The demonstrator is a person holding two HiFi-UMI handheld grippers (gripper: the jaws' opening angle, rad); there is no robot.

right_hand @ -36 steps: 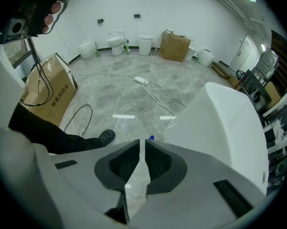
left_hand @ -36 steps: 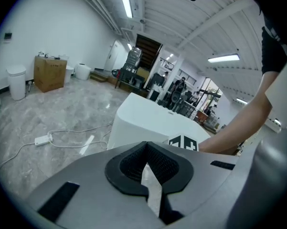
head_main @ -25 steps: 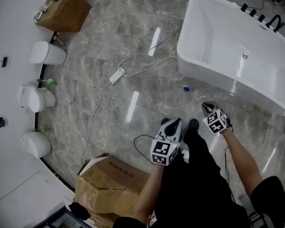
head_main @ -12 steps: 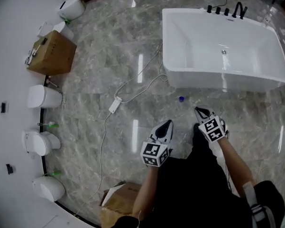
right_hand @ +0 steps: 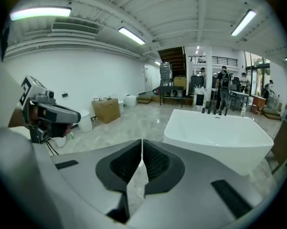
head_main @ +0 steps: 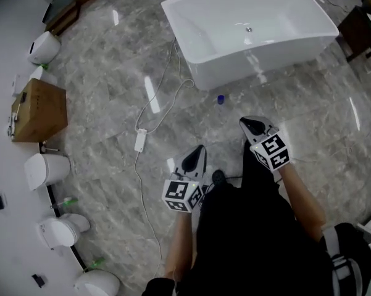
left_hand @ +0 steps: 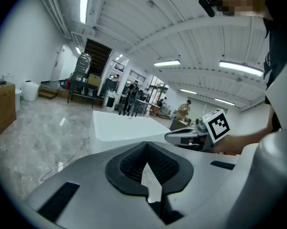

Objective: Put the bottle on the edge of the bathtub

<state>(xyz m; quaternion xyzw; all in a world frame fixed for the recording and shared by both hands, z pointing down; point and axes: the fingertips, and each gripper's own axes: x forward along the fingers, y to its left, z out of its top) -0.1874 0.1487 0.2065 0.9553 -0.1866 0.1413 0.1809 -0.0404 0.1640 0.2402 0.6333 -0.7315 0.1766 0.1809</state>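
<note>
Both grippers are held out in front of the person, clear of the floor [head_main: 99,79]. The left gripper [head_main: 199,153] has its jaws together with nothing between them. The right gripper [head_main: 247,124] is likewise closed and empty. So the step in hand, as I judge it, is reaching for the bottle [head_main: 220,99], not carrying it.

The right gripper is the nearer one and the natural choice. To do this well, its jaws should part before it goes down. It should then come in low from the side and close round the body under the cap. A pinch from above on so small a thing could knock it over on the glossy floor. The cable [head_main: 140,140] lies off to the left, well apart from the bottle.

The bottle stands on the floor ahead of the grippers, near the front wall of the tub [head_main: 265,57] but not touching it. From above only a small blue top shows, and its body is too small to make out. The tub's rim is white and smooth, so the bottle should be set down squarely.
</note>
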